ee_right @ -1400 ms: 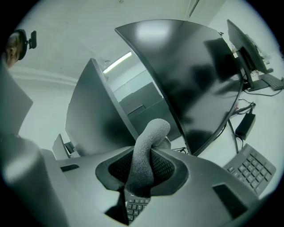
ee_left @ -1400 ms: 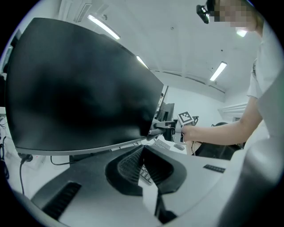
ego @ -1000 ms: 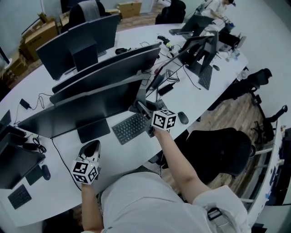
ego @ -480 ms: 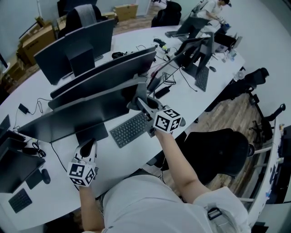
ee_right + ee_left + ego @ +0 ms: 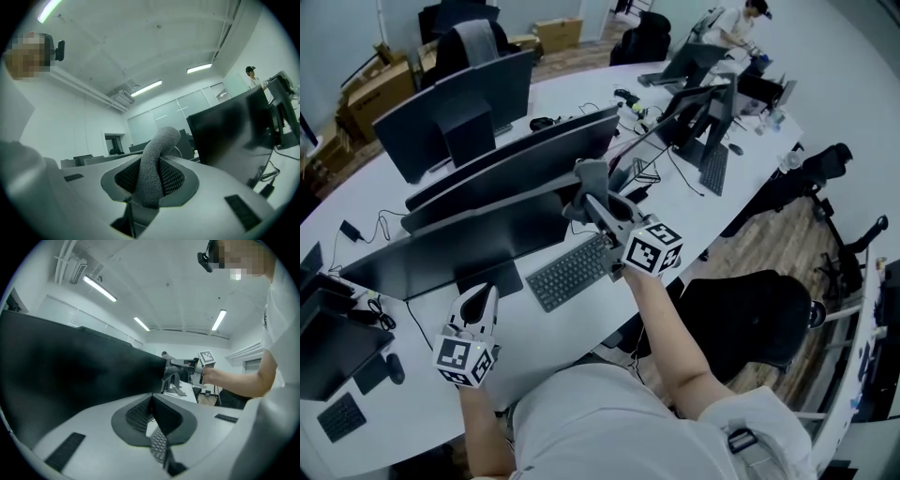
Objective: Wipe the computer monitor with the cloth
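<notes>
1. The cloth is clamped in the right claw, just above the centre of the head view, at the right end of the monitor's top edge. Whether it touches the screen cannot be told.
2. In the right claw view a thick grey roll of cloth is seen pinched between the jaws, with only a short end standing past them. The dark screen lies at the right of that frame.
3. The left claw is held low at the lower left, over the worktop and below the monitor. Its jaws are drawn together on nothing.
4. Wiping is judged to be about to begin.
5. Because so little cloth stands out, the screen could be scraped by the hard jaw tips if the claw is pressed in at a flat angle.
6. The cloth could be dragged out of the jaws by friction on a long stroke.
7. The monitor is not braced, so it could be tilted or rocked by a firm push at its corner.
8. The keyboard below could be knocked on a low pass.
</notes>
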{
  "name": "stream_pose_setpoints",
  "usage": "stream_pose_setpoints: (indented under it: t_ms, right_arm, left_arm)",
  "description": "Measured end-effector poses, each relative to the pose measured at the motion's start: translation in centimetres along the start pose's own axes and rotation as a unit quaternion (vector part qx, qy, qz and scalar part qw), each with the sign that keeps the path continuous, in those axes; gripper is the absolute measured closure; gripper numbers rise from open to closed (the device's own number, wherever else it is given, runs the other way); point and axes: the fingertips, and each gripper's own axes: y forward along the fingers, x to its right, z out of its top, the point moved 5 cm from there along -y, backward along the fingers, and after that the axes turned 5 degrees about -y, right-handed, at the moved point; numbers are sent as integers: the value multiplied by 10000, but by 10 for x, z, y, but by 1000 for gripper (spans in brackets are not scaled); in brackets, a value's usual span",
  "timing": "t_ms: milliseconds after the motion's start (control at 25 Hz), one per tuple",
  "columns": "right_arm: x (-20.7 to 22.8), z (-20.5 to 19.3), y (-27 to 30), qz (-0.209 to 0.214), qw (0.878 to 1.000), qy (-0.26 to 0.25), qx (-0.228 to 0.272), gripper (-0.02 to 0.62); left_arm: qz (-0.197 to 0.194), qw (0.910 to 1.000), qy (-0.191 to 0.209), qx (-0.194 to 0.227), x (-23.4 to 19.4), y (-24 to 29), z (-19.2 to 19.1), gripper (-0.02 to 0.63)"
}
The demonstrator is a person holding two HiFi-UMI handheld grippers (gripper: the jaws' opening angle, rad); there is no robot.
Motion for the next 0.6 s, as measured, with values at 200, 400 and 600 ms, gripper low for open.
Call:
stream_pose_setpoints:
  t_ms: [200, 400, 600]
  right_arm:
    - [-7, 25, 0, -12, 9997, -118, 207, 499]
    - [-17, 41, 0, -50, 9992, -261, 283, 499]
    - [-26, 45, 9, -54, 9992, -323, 230, 499]
  left_arm:
    - [-34, 10000, 28, 57, 1, -2, 10, 609]
    - [-52, 9999, 45, 75, 0, -10, 15, 609]
    - [-30, 10000, 76, 46, -4, -18, 17, 609]
